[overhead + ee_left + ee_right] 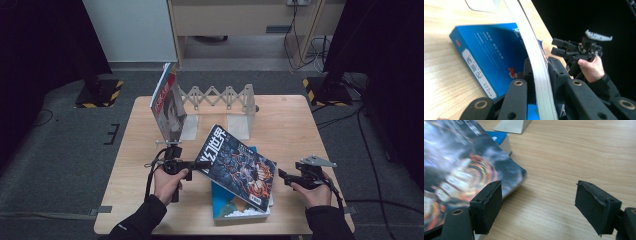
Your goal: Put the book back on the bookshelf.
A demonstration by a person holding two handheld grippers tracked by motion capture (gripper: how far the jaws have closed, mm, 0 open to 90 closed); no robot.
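Observation:
A dark magazine (237, 167) with a fiery cover picture is tilted, its left edge lifted off the wooden table (292, 125). My left gripper (192, 167) is shut on that lifted edge; in the left gripper view the white page block (534, 57) runs between the two jaws. Under the magazine a blue book (235, 206) lies flat, its blue cover (494, 55) facing up. My right gripper (285, 176) hovers just right of the magazine's lower right corner, jaws open with nothing between them (541, 207). The magazine's corner (456, 170) sits beside its left jaw.
At the back of the table stands a white folding book rack (220, 97) with metal end plates. A red-and-white book (167, 102) leans upright at its left end. The person's right hand with the other gripper (560, 47) appears in the left gripper view.

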